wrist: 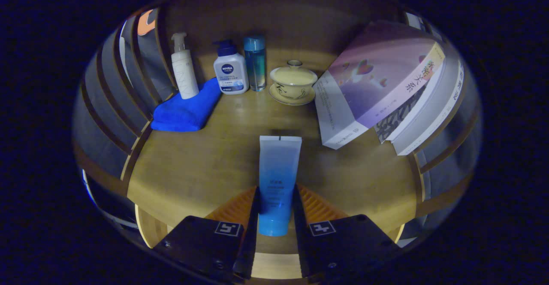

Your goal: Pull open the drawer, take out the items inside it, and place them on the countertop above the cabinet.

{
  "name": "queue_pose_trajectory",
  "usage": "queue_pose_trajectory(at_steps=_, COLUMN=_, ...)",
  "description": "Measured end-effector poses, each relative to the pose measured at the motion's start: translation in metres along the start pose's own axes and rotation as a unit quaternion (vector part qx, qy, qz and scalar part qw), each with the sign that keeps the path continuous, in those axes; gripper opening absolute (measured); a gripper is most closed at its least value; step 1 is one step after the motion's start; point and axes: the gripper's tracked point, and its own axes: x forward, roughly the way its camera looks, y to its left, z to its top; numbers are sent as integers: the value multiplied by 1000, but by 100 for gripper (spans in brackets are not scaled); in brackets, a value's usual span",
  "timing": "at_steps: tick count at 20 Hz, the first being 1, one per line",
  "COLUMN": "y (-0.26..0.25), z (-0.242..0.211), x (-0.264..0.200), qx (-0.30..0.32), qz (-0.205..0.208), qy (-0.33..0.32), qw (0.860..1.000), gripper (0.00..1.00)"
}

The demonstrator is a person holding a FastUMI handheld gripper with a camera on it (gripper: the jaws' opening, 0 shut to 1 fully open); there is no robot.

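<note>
**woodshop_dan:** Two fingers of the gripper (276, 210) are clamped on a blue tube (278, 182), one pressing each side of its lower half. The tube points away from the camera, flat crimped end out ahead over the wooden worktop (193, 169), cap end back between the fingers. Can't tell if it's resting on the wood or held just above it, tbh.

**kettle_lurker:** What else is on there?

**woodshop_dan:** Along the back, well beyond the fingers: a white pump bottle (184, 68) standing on a folded blue cloth (186, 109), then a white bottle with a dark blue pump top (230, 70) just beside it, then a slim clear blue bottle (255, 64) right next to that. After those, a cream lidded teacup on a saucer (294, 83).

**kettle_lurker:** And on the other side of the cup?

**woodshop_dan:** A stack of books (386, 87), tilted, the top one with a purple cover. Lower ones are mostly hidden under it, only their edges poke out, so I can't say how many. Near corner of the stack sits close to the saucer; touching or not, too hard to call.

**kettle_lurker:** Lighting?

**woodshop_dan:** Dim. Dark wood panel behind the bottles, slatted sides (116, 96) curving round both ends, small print on the tube is just a blur.
</note>
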Motion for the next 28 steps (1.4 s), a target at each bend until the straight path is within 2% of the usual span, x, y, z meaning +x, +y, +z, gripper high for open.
queue_pose_trajectory(at_steps=3, y=-1, z=-1, x=7, qx=7, qz=-9, qy=-1, qw=1000, gripper=45)
queue_pose_trajectory(at_steps=9, y=-3, z=-4, x=3, qx=-10, qz=-18, qy=-15, qw=1000, gripper=52)
queue_pose_trajectory(at_steps=13, y=3, z=-12, x=-24, qx=-21, qz=-5, qy=-41, qw=999, gripper=52)
queue_pose_trajectory(at_steps=21, y=21, z=-52, x=-107, qx=-58, qz=41, qy=-115, qw=991, gripper=53)
queue_pose_trajectory(at_steps=23, y=24, z=-64, x=-124, qx=-62, qz=47, qy=-129, qw=989, gripper=74)
queue_pose_trajectory(at_steps=25, y=30, z=-75, x=-146, qx=-63, qz=55, qy=-148, qw=985, gripper=81)
queue_pose_trajectory(at_steps=28, y=42, z=-95, x=-178, qx=-59, qz=76, qy=-186, qw=978, gripper=81)
